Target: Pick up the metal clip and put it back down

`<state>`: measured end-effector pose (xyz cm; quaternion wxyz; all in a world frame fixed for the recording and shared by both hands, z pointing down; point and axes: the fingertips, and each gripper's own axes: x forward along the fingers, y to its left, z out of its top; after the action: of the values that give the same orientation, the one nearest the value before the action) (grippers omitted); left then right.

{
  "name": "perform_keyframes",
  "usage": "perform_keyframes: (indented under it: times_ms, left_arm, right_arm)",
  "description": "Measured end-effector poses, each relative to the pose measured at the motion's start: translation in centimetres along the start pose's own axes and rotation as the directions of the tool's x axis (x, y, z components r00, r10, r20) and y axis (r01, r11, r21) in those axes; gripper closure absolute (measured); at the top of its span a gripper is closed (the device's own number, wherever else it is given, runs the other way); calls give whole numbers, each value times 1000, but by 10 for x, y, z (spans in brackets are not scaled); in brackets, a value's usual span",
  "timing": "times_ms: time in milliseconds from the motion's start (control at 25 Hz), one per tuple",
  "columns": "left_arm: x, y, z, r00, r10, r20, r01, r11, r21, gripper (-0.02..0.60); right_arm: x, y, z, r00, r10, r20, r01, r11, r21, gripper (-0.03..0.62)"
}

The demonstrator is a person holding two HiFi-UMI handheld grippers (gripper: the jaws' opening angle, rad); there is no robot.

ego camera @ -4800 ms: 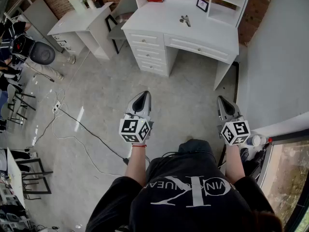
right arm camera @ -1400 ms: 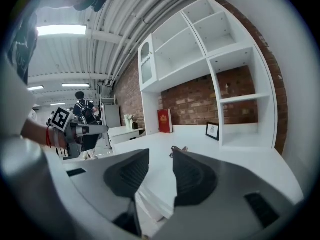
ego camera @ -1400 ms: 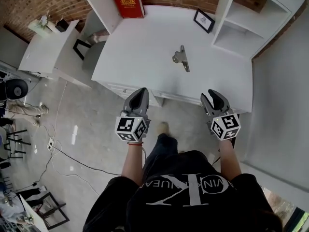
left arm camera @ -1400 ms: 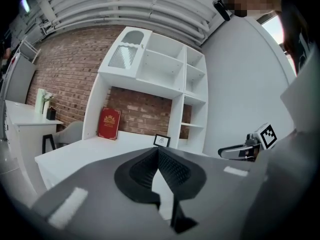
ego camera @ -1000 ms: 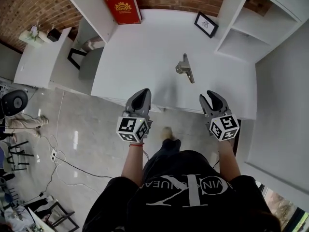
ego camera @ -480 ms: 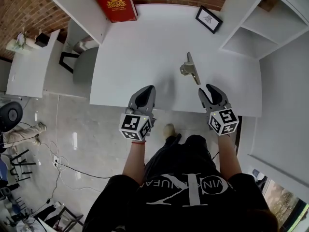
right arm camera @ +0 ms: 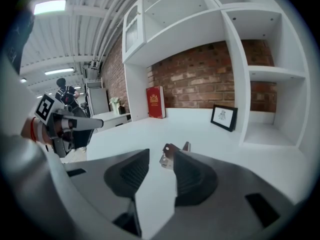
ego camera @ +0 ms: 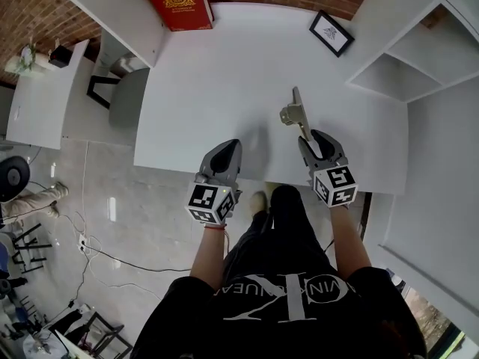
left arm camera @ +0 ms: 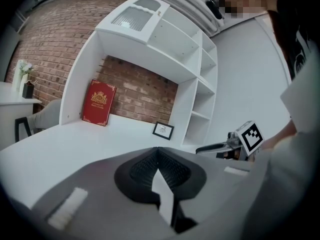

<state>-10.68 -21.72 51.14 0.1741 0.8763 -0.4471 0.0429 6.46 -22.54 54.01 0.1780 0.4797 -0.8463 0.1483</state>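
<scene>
1. State, right gripper (ego camera: pixel 313 140): the jaws stand apart with nothing between the pads; the clip (ego camera: pixel 296 116) lies on the desk (ego camera: pixel 209 88) just beyond the tips, its long axis roughly in line with the gripper; the pickup is not yet done.
2. State, left gripper (ego camera: pixel 227 149): the jaws are together and empty; it hovers at the desk's near edge, well apart from the clip; it probably has no part in the grasp.
3. Risk, off-centre approach: in the right gripper view the clip sits toward the right jaw rather than mid-gap; that jaw may strike the clip and push it away across the smooth top; cause: no sideways correction before advancing.
4. Risk, missed height: the clip is low and thin; the pads may close above it, or the tips may scrape the desk; cause: too shallow or too steep a descent.
5. Risk, slip or twist: smooth metal between the pads is likely to rotate if gripped near one end; cause: a grip away from the clip's middle.
6. Risk, spring action: pressure on the handles may open the clip and shift it in the grip; cause: closing across the handles instead of the body.
7. Risk, set-down: release above the surface may let the clip bounce or slide; cause: opening before contact with the desk.
</scene>
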Motion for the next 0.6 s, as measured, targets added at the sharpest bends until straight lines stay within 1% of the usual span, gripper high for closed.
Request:
perform_keyframes:
  times_ms: [160, 400, 600]
  left_arm:
    - [11, 1, -4, 1000, 6, -15, -6, 1000, -4, 574]
    - [25, 3, -14, 999, 8, -37, -9, 1000, -17, 574]
    - [36, 5, -19, 999, 6, -50, -8, 1000, -24, 574]
  right_arm:
    - [21, -3, -3, 999, 17, -48, -20, 998, -59, 476]
    - [49, -12, -7, 995, -3, -100, -7, 995, -103, 473]
    - [67, -11, -13, 989, -11, -147, -14, 987, -163, 468]
